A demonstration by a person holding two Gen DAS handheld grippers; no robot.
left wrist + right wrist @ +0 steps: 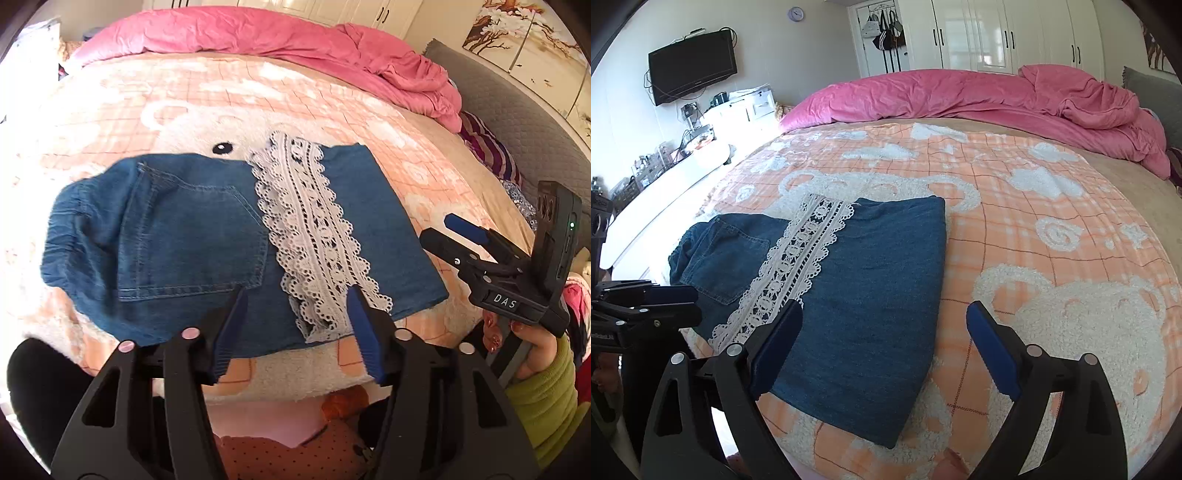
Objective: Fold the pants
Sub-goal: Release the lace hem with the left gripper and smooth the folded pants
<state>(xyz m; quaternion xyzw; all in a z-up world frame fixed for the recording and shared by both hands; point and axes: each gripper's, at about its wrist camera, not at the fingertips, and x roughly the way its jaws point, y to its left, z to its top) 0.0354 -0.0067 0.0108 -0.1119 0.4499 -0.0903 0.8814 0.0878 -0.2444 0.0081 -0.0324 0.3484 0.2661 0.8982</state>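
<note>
The blue denim pants (192, 243) lie folded flat on the bed, with a white lace strip (314, 236) running across the top and a back pocket showing on the waist side. My left gripper (295, 295) is open and empty, hovering over the near edge of the pants by the lace end. In the right wrist view the pants (871, 295) lie left of centre with the lace strip (798, 269). My right gripper (882, 314) is open and empty above their near right edge; it also shows in the left wrist view (443, 229).
The bed carries an orange plaid bear blanket (1034, 229). A bunched pink duvet (960, 96) lies along the far side. A grey headboard (517, 122) is on the right. A wall TV (690, 70) and cluttered white desk (683, 158) stand left.
</note>
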